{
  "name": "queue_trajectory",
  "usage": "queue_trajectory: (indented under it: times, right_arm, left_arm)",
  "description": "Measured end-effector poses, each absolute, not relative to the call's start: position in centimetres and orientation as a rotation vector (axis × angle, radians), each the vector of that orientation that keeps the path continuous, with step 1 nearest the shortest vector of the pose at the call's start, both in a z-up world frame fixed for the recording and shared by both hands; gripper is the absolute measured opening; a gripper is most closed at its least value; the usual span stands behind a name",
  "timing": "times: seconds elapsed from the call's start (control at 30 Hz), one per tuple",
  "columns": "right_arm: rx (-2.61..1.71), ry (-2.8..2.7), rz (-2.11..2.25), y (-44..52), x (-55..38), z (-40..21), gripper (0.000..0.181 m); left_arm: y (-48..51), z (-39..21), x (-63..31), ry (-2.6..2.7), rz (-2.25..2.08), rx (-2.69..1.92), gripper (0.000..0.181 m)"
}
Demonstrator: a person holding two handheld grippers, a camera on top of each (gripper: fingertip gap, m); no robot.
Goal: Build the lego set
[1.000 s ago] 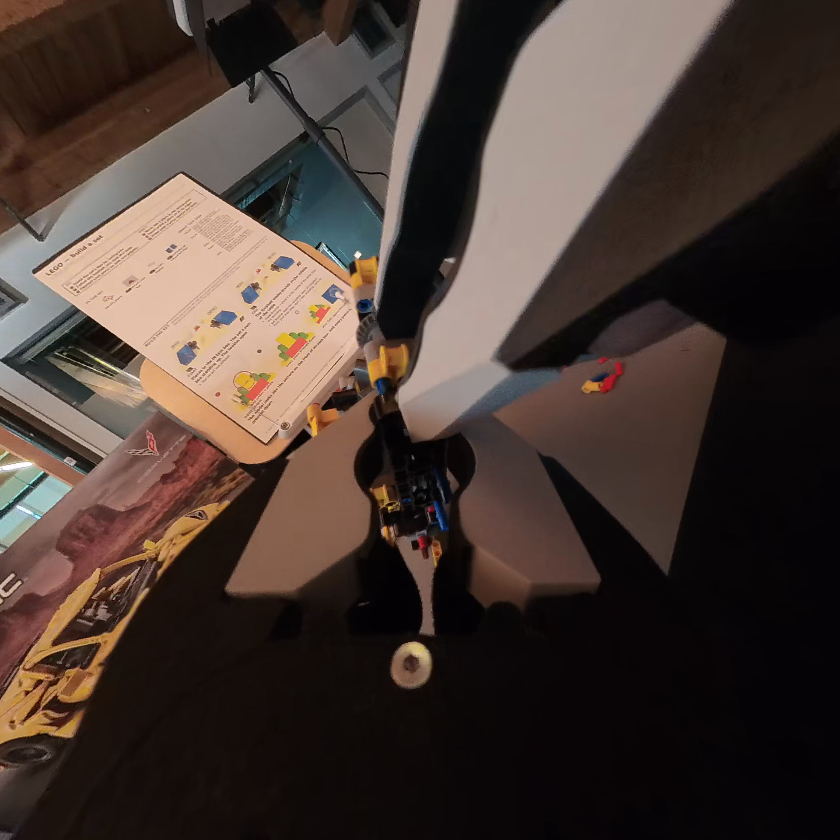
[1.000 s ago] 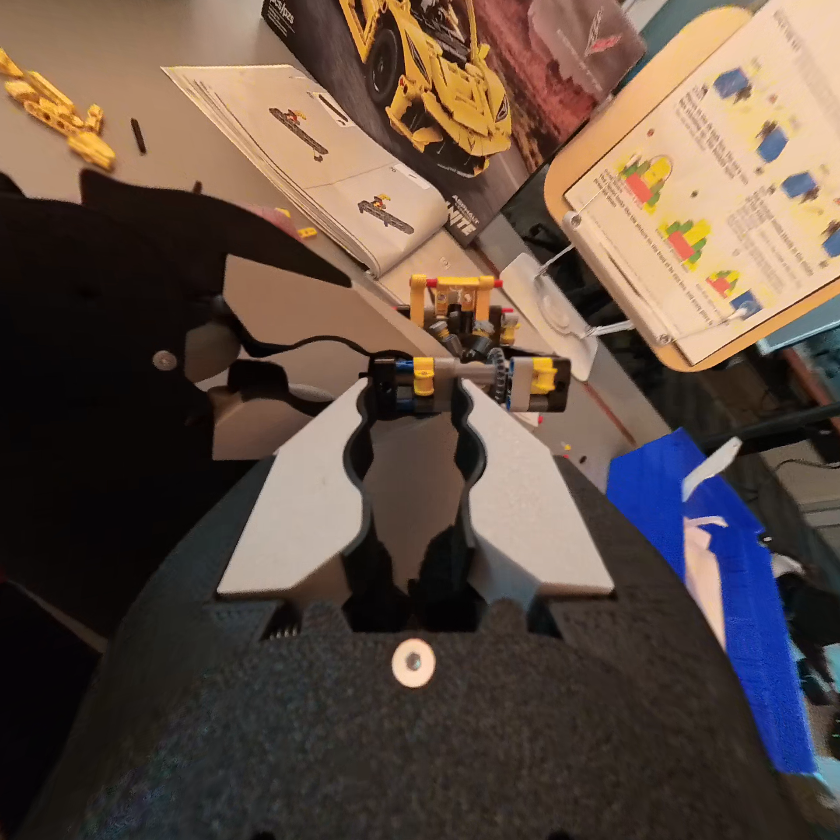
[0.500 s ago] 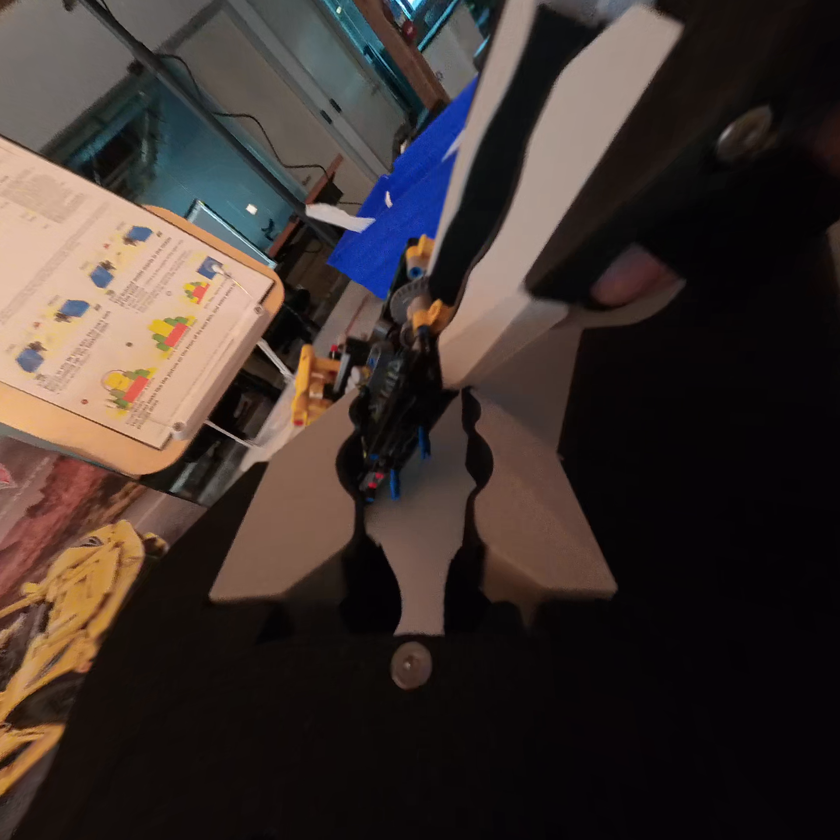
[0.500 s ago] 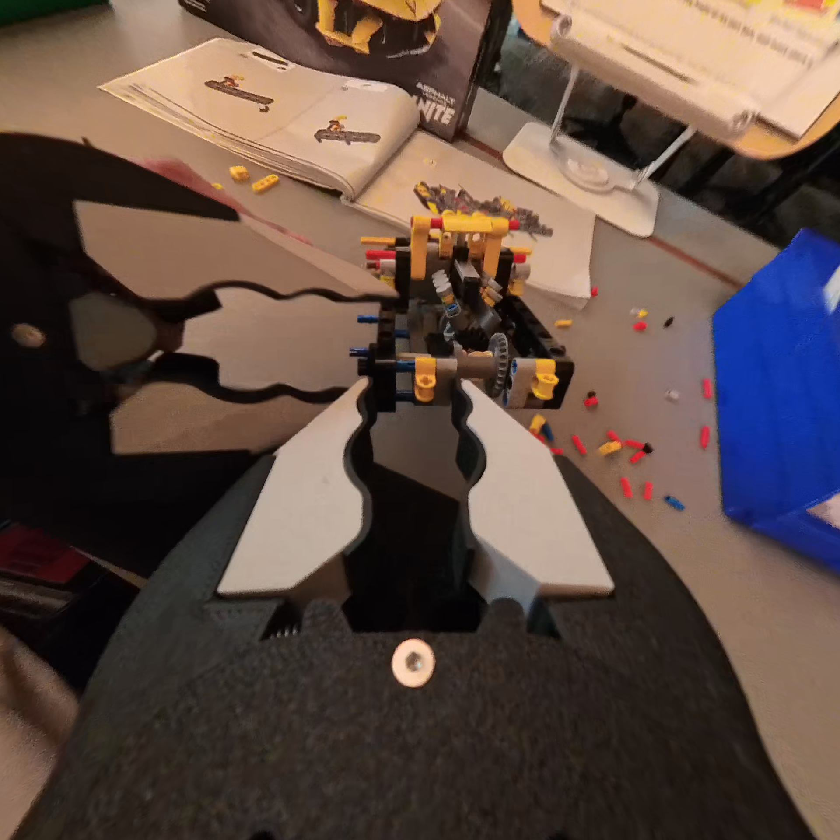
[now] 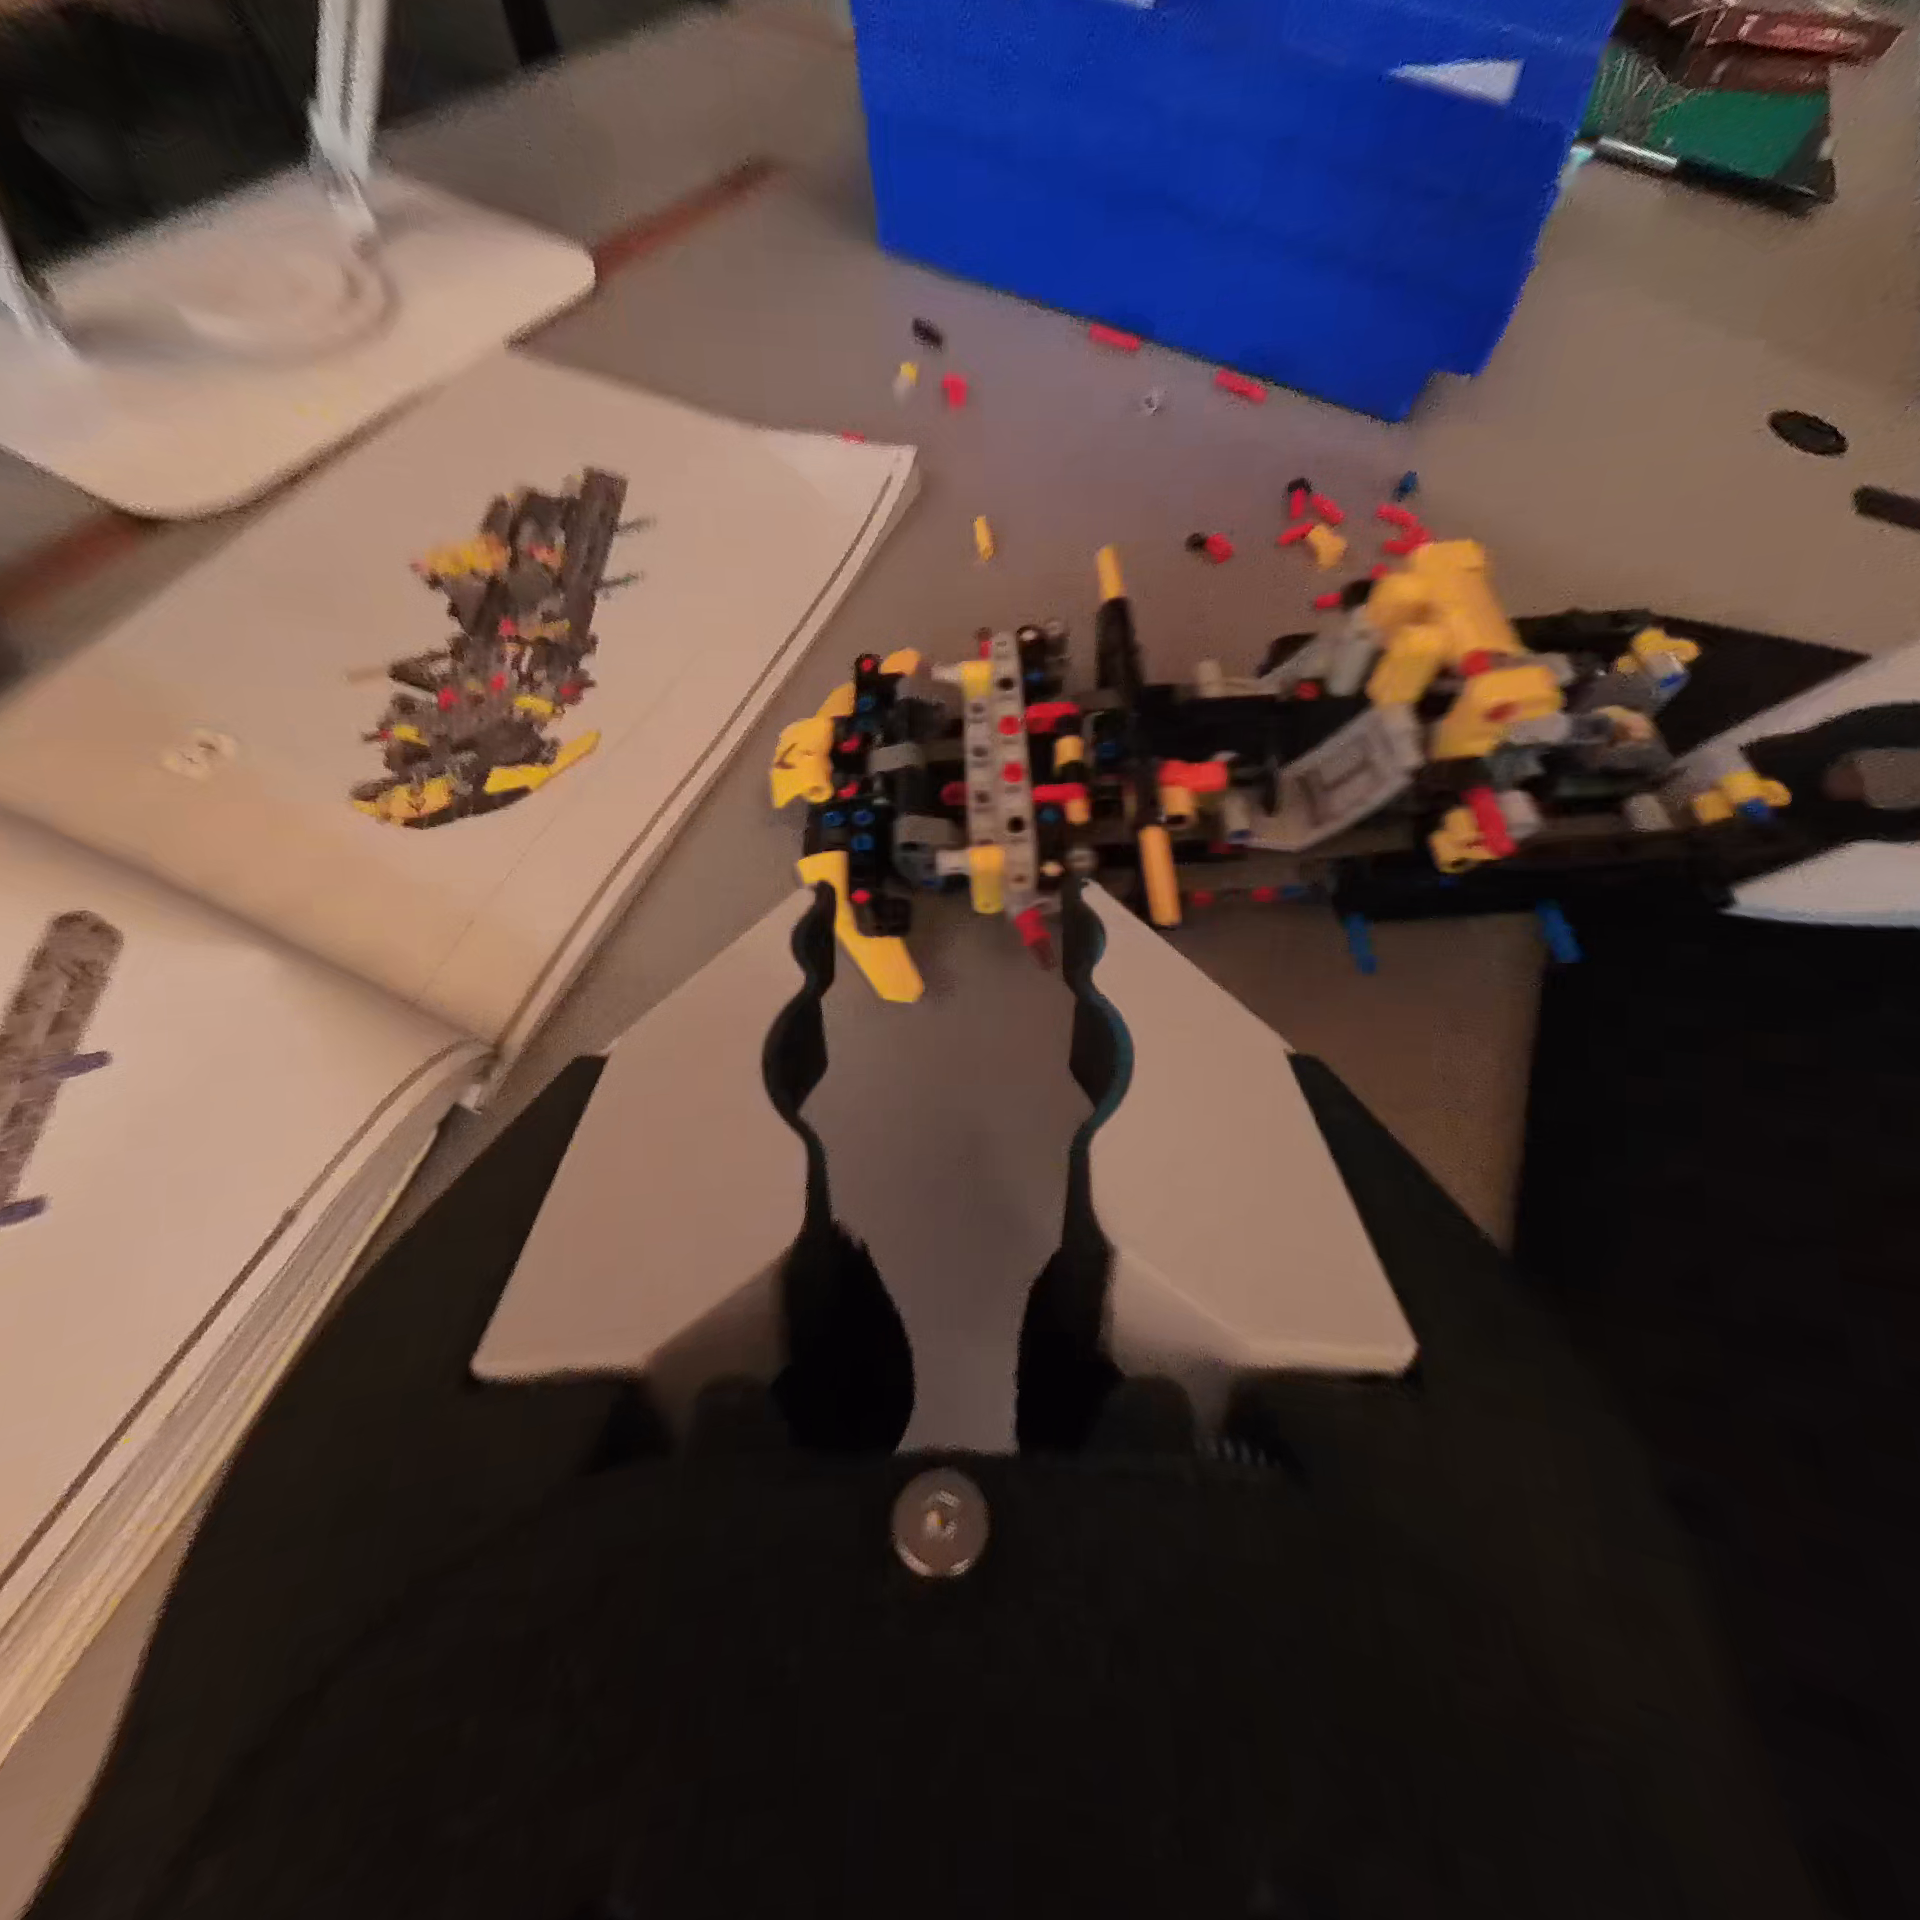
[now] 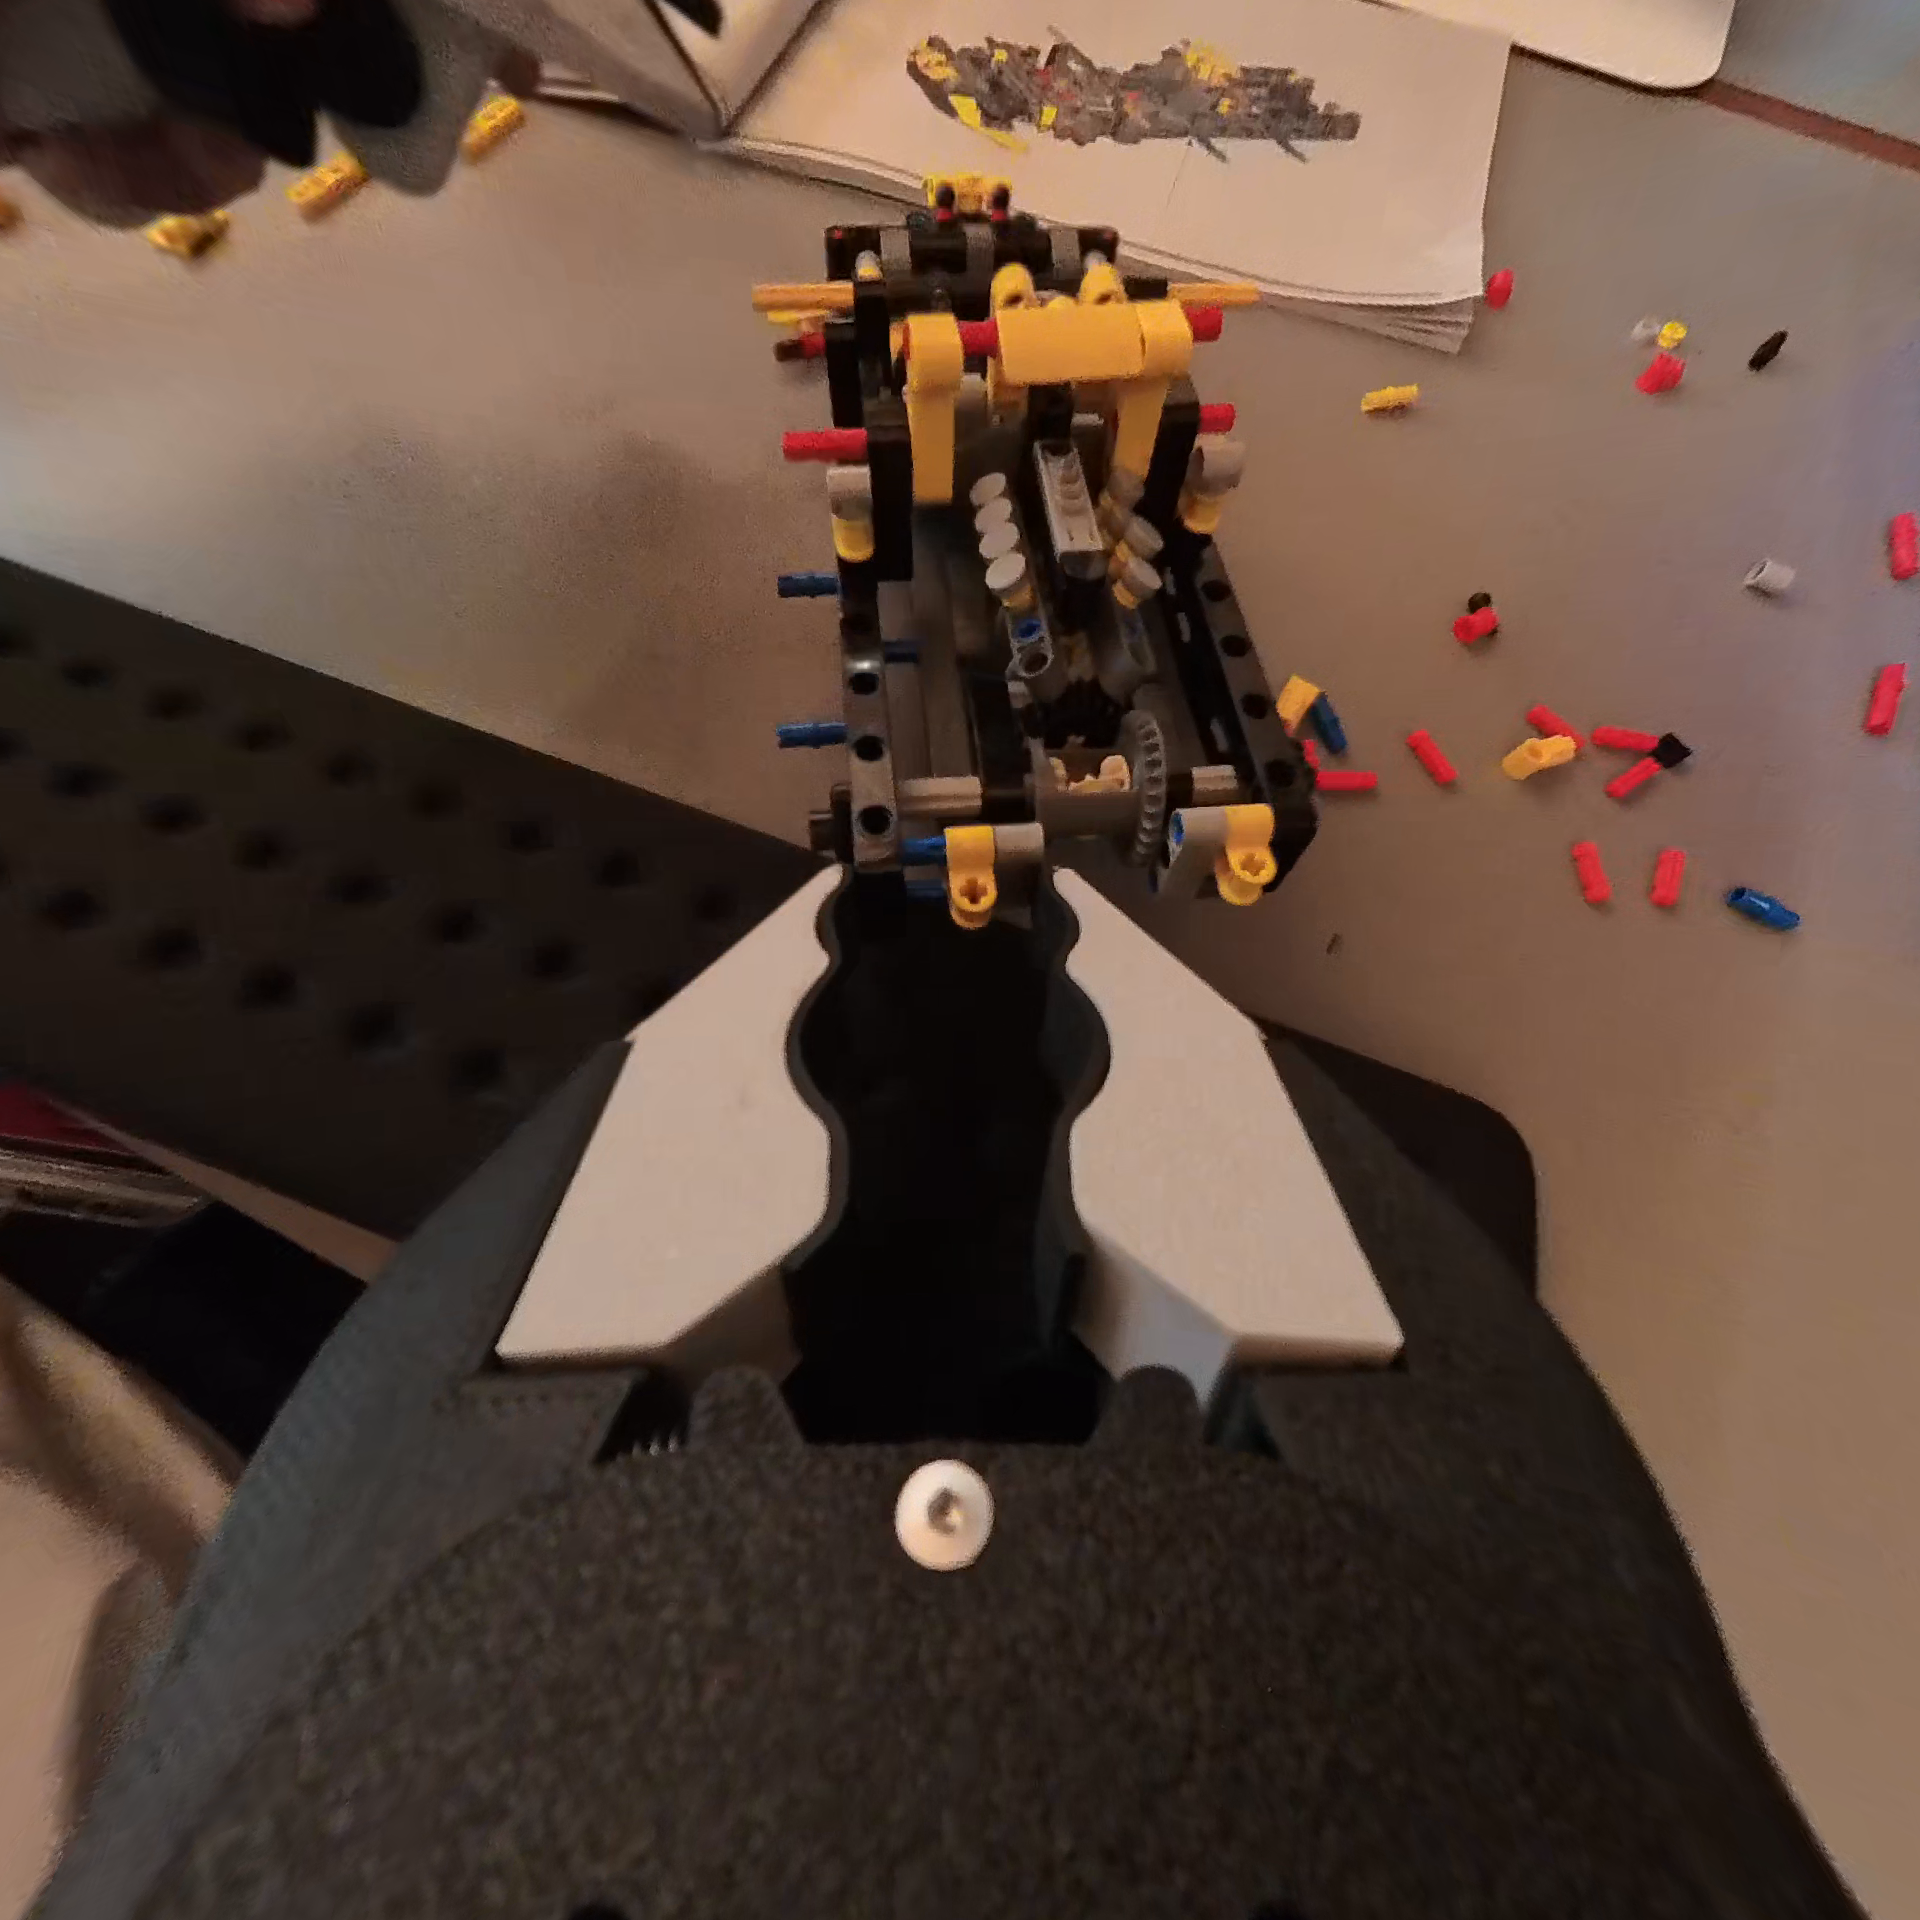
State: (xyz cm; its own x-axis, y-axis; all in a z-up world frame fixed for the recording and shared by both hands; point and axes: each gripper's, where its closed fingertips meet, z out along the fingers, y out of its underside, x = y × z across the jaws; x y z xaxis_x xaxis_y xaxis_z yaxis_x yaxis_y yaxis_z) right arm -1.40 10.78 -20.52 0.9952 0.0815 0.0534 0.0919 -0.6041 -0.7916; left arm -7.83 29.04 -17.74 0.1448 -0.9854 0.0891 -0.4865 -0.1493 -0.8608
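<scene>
Left tool (image 5: 940,914): fingers spread, tips at the front end of the model; whether they pinch it cannot be told through the blur.
Right tool (image 6: 948,883): fingers pressed onto the model's near end bar, pinching it.
Model (image 6: 1039,540): a black, grey and yellow frame with red and blue pins, lying lengthwise on the worktop (image 6: 416,468) between the two tools; in the left wrist view the model (image 5: 1195,769) stretches rightward to the other tool at the frame edge.
Booklet (image 5: 468,727): open, left of the model, showing a printed picture of the build.
Loose pins (image 6: 1621,769): red, yellow, blue and black, scattered right of the model.
Blue bin (image 5: 1195,177): beyond the model, on the worktop.
Stand base (image 5: 260,343): white, behind the booklet.
</scene>
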Motion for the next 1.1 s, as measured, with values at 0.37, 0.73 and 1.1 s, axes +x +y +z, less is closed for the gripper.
queue_trajectory:
  times: [0.37, 0.73, 1.1]
  right_arm:
    - [-2.202, -0.128, 0.042, 10.7, -1.2, -20.8, 0.033]
    - [-2.175, -0.281, 0.107, 11.9, -1.1, -20.3, 0.032]
    - [-2.139, -1.035, 0.454, 19.0, -4.8, -22.0, 0.032]
  left_arm:
    - [30.9, -22.2, -4.4, 1.673, -0.953, -1.787, 0.029]
    - [31.1, -22.3, -8.0, 1.58, -0.696, -1.815, 0.008]
    - [31.5, -20.3, -20.9, 1.11, -0.44, -1.96, 0.009]
